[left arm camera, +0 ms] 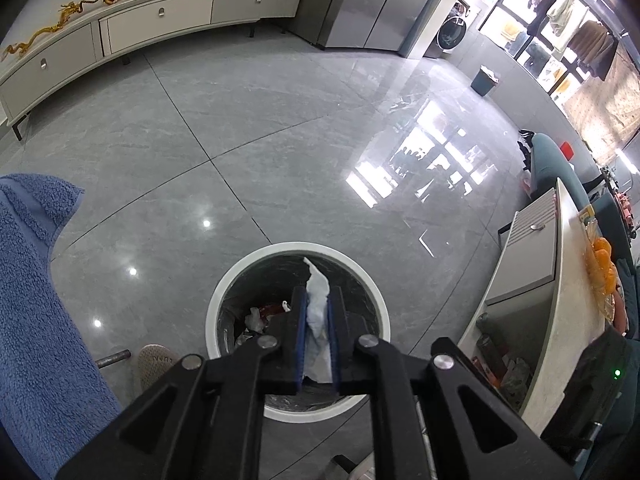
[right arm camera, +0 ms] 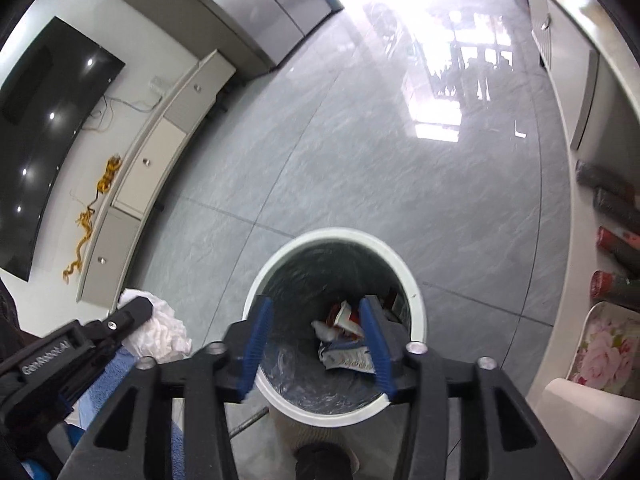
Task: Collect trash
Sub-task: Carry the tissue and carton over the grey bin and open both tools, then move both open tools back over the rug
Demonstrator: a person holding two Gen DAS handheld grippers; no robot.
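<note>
Left gripper (left arm camera: 318, 312) clamped on a crumpled white tissue (left arm camera: 319, 304), held above the near part of the white-rimmed bin's (left arm camera: 376, 300) mouth. Right gripper (right arm camera: 316, 346) hangs over the same bin, jaws apart, nothing between them. Wrappers (right arm camera: 346, 354) and scraps lie on the bin's bottom. Beyond: glossy grey tile floor (left arm camera: 260, 120), low white cabinet (left arm camera: 156, 20) by the wall.
</note>
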